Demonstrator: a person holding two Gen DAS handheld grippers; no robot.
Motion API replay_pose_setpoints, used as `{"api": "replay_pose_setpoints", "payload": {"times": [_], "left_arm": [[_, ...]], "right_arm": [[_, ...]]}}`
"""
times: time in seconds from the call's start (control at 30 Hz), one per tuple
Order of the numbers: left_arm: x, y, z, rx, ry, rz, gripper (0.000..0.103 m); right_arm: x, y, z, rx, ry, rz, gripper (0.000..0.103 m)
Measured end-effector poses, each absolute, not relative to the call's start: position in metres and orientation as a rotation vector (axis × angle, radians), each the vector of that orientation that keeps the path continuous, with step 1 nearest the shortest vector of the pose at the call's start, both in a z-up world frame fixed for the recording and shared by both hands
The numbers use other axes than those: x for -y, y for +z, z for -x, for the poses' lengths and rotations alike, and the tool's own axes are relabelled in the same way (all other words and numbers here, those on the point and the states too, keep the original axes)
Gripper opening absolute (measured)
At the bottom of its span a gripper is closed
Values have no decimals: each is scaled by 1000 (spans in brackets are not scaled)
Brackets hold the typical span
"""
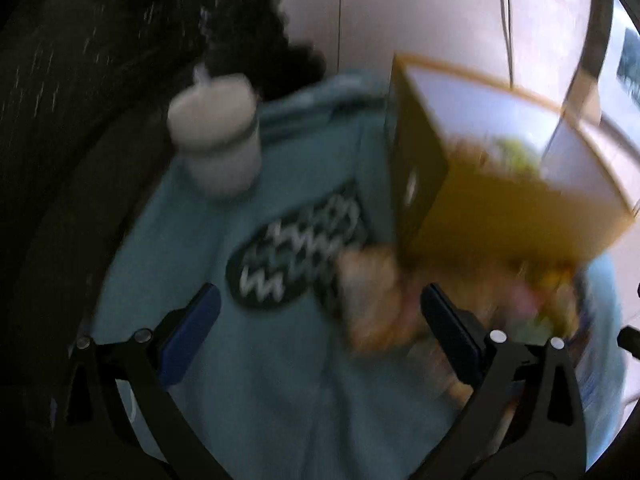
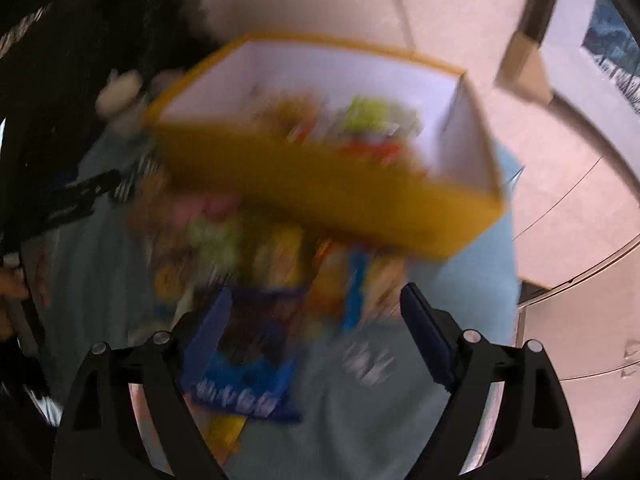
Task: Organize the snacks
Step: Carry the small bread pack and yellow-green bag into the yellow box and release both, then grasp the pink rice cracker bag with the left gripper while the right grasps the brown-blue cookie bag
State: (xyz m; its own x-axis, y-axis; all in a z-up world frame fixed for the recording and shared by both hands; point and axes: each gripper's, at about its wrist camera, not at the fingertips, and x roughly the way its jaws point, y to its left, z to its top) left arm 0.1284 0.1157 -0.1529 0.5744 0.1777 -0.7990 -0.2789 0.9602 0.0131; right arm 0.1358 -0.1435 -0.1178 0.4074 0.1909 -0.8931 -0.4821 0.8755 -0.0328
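A: Snacks?
B: Blurred heap on the blue cloth, just before the yellow box; some already inside.
A: Handling?
B: Probably light, crinkly, slippery packets; pinch an edge.
A: Tools?
B: Left tool and right tool both spread, empty. Cup stands apart.

Both views are smearing badly for me. The snack packets in front of the yellow box are blurring into colour patches; I can't read a label or count them. What's lying inside the box is just as smeared. The blue packet is showing white lettering I can't make out. In the left view the box is covering part of the packets, and the pale lidded cup is blurring at its edges.
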Motion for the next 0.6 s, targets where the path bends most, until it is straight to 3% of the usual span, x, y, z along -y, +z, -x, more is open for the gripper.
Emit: {"api": "replay_pose_setpoints", "payload": {"times": [0.27, 0.43, 0.47, 0.5, 0.53, 0.57, 0.6], "left_arm": [[-57, -141, -154, -853, 115, -24, 101], [-25, -163, -193, -894, 71, -121, 101], [-25, -170, -199, -921, 71, -99, 101], [-26, -173, -203, -929, 70, -83, 101], [-26, -175, -204, -931, 61, -73, 101], [-26, -179, -205, -948, 7, -64, 81], [-22, -182, -203, -961, -44, -71, 43]], "right_arm": [[107, -147, -121, -1114, 428, 347, 87], [92, -176, -128, -1158, 389, 386, 87], [97, -180, -131, -1181, 384, 353, 69], [105, -182, -135, -1208, 396, 297, 58], [110, -181, -136, -1213, 400, 278, 53], [112, -181, -136, -1214, 403, 287, 43], [116, -179, -135, -1213, 409, 286, 39]]}}
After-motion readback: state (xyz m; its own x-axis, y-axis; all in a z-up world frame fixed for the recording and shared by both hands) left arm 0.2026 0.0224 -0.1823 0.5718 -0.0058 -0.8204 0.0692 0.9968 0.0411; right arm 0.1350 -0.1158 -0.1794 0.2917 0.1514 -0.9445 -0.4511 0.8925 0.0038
